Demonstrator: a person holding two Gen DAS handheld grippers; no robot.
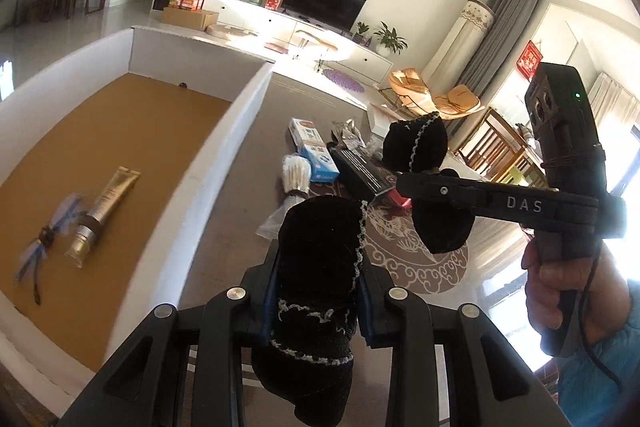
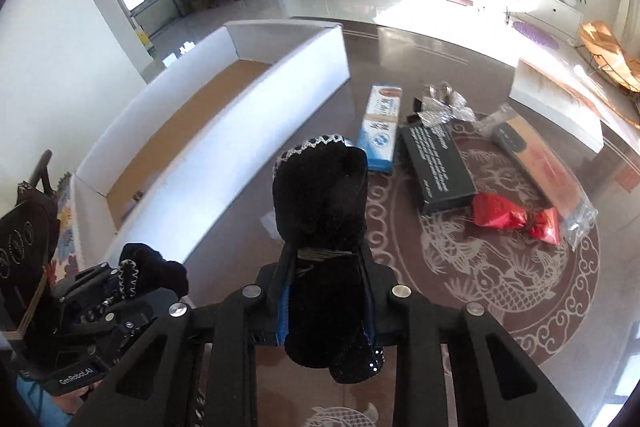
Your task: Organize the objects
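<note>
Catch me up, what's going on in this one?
A person holds a gripper in each hand over a dark patterned table, tidying items into a white box. Both the left gripper and the right gripper are shut with nothing between the fingers. A gold tube and a small ribboned packet already lie in the box. Still out on the table: a blue-white carton, a black box, a red pouch, a silver wrapper and a brush.

Gold tube (image 1: 105, 203) flat in white box (image 1: 224, 131); blue-white carton (image 2: 380, 129), black box (image 2: 438, 167) on table.
</note>
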